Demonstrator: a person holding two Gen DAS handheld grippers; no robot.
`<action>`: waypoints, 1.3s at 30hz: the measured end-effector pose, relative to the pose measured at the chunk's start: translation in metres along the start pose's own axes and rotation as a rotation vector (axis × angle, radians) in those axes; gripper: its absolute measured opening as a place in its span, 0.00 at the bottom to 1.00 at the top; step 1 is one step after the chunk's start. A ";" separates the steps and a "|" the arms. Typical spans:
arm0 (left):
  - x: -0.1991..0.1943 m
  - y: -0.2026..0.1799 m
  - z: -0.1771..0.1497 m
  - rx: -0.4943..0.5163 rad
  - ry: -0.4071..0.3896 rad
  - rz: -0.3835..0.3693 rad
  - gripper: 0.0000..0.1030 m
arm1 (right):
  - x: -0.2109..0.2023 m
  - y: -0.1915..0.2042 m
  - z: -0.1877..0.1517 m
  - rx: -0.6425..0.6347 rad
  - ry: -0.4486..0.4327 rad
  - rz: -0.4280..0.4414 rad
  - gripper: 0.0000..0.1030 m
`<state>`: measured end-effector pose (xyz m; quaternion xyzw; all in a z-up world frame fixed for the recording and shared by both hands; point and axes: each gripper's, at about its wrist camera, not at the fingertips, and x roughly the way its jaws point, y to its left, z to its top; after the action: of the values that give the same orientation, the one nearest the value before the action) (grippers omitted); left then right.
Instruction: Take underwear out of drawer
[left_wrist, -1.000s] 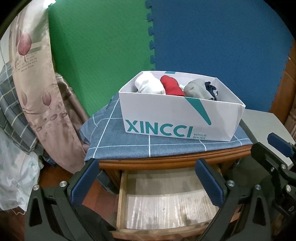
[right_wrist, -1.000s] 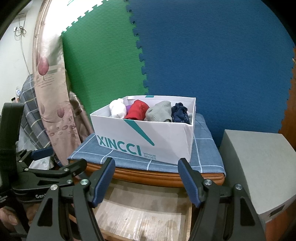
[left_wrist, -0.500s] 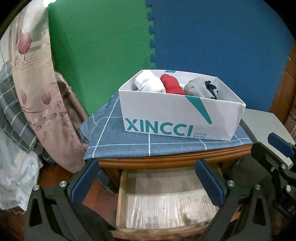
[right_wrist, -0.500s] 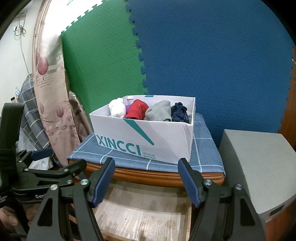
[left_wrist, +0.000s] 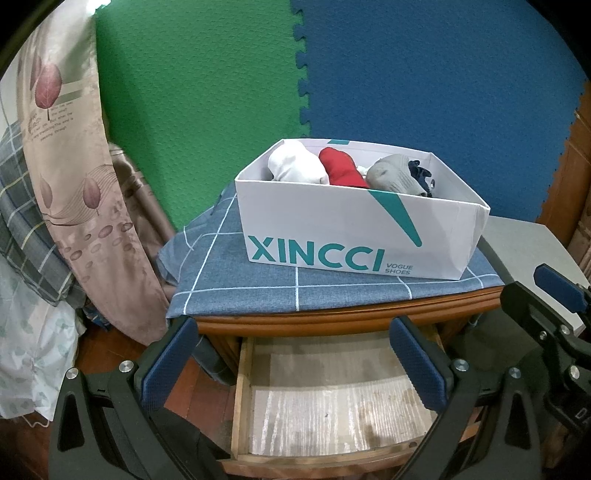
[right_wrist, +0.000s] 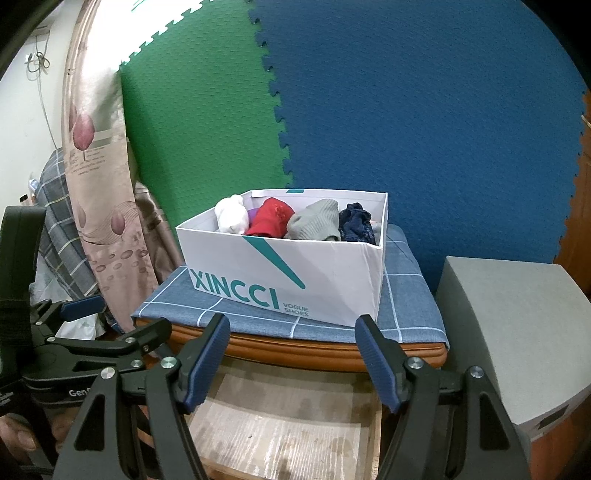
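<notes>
Foam mats back the nightstand; both my grippers, left gripper (left_wrist: 295, 363) and right gripper (right_wrist: 293, 360), gape empty over the bare drawer (left_wrist: 332, 402). Soft, light underwear (right_wrist: 271, 221) sits at 12 o'clock in the box (right_wrist: 295, 284); I'd pinch a bunched fold.

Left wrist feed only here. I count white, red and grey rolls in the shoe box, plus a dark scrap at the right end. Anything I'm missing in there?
Observer: Yes. A purple piece sits between the white roll and the red roll.
Operator: And the dark scrap?
Observer: It's a whole navy lacy piece, beside the grey roll at the right end of the shoe box.
Operator: Anything around the left hand-held gripper?
Observer: A person's fingers show below the left hand-held gripper, at the frame's lower left corner.
</notes>
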<state>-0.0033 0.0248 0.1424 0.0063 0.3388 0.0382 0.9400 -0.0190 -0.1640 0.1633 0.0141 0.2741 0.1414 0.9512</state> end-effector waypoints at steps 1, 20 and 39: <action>0.000 0.000 0.000 -0.001 -0.001 0.000 1.00 | 0.000 0.000 0.000 0.000 0.001 0.001 0.70; 0.001 0.000 -0.001 0.000 0.002 -0.002 1.00 | 0.002 -0.003 0.000 0.016 -0.003 -0.023 0.70; 0.002 0.000 -0.004 0.001 0.008 -0.006 1.00 | 0.003 -0.001 -0.001 0.005 0.000 -0.024 0.70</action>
<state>-0.0045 0.0245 0.1377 0.0057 0.3427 0.0354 0.9388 -0.0166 -0.1641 0.1603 0.0129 0.2747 0.1291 0.9527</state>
